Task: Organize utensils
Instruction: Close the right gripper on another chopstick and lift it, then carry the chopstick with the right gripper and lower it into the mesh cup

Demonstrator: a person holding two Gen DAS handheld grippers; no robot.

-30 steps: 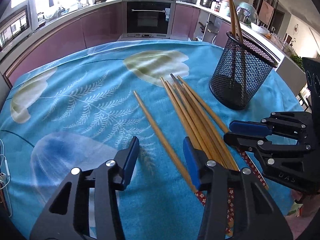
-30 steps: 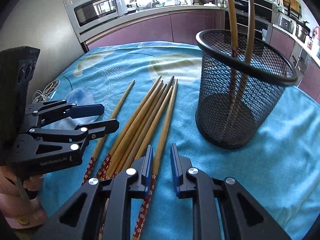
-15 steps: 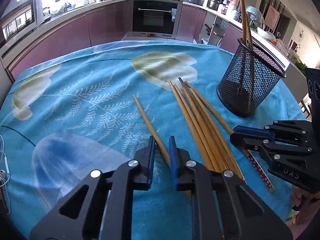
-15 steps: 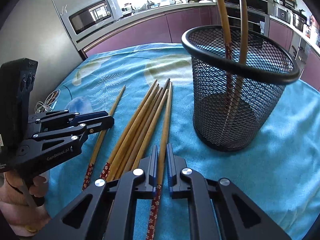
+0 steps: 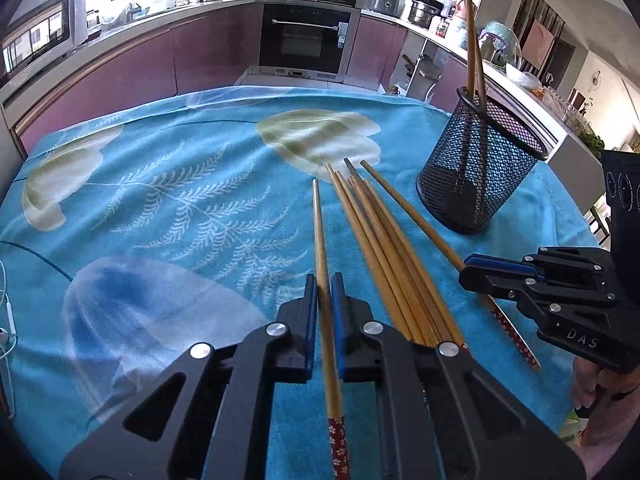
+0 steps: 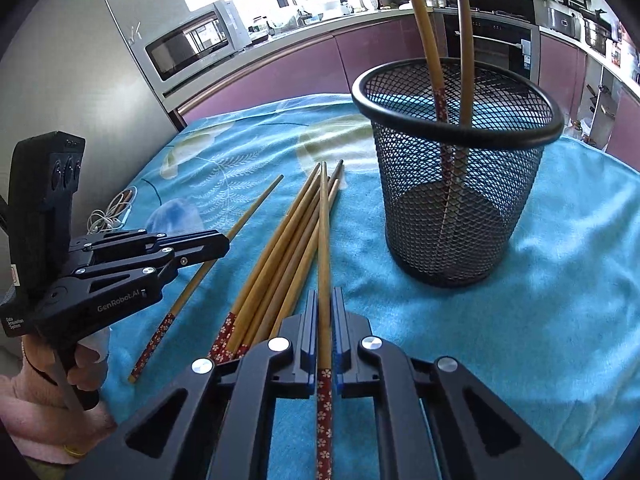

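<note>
Several bamboo chopsticks with red flowered ends [image 5: 384,240] [image 6: 280,264] lie bundled on the blue cloth. My left gripper [image 5: 324,292] is shut on a single chopstick [image 5: 320,240] left of the bundle; it also shows in the right wrist view [image 6: 200,246]. My right gripper [image 6: 325,308] is shut on one chopstick [image 6: 323,240] at the bundle's right side; it also shows in the left wrist view [image 5: 476,268]. A black mesh holder [image 5: 476,168] [image 6: 456,184] stands to the right with two chopsticks upright in it.
The table carries a blue leaf-print cloth [image 5: 160,208]. White earphone cables [image 6: 108,216] lie at its left edge. Kitchen cabinets, an oven [image 5: 308,40] and a microwave [image 6: 188,44] stand behind the table.
Both grippers have closed from open, each onto one chopstick. The left gripper's chopstick now points straight ahead along its fingers, and the right gripper's chopstick has swung in line with its fingers.
</note>
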